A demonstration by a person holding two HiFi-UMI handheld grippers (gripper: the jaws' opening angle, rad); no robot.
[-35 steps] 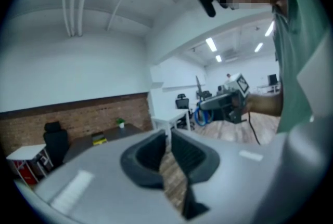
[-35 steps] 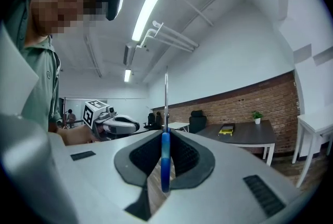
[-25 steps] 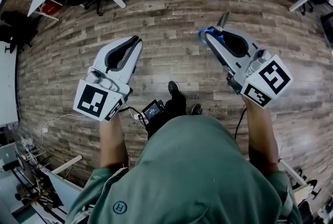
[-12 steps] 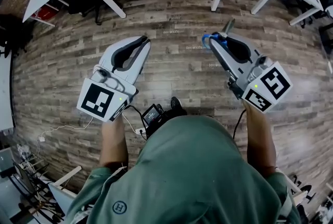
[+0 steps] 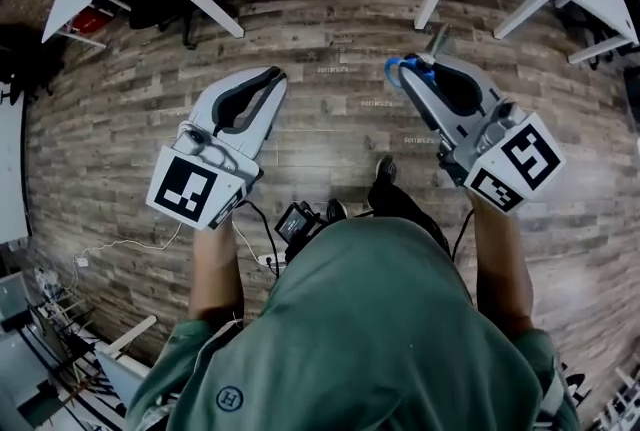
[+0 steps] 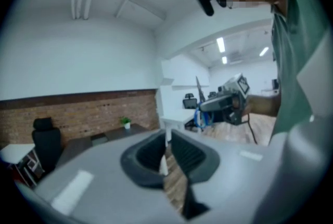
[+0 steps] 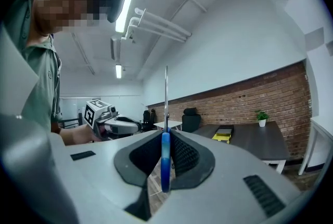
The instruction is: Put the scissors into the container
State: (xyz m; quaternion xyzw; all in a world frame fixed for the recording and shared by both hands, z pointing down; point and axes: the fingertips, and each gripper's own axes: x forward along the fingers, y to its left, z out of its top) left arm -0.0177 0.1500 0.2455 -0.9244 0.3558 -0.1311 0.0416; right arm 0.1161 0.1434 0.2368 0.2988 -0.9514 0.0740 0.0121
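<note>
My right gripper (image 7: pixel 165 137) is clamped on the scissors (image 7: pixel 165 166) by the blue handle, blade sticking out ahead, well short of the dark table (image 7: pixel 255 137). My left gripper (image 6: pixel 167 151) is closed on nothing. The yellow tray (image 7: pixel 222 136) on that table may be the container. I'd approach with a firm grip and a level blade.

Left forearm (image 5: pixel 213 264) and right forearm (image 5: pixel 497 254) bare, both stretched forward, well apart. Left gripper (image 5: pixel 270 76) tips angled slightly toward right; jaws drawn together, nothing between. Right gripper (image 5: pixel 412 71) tips angled slightly toward left; jaws clamped on scissors (image 7: pixel 165 158), blue handle between pads, blade jutting past tips.
</note>
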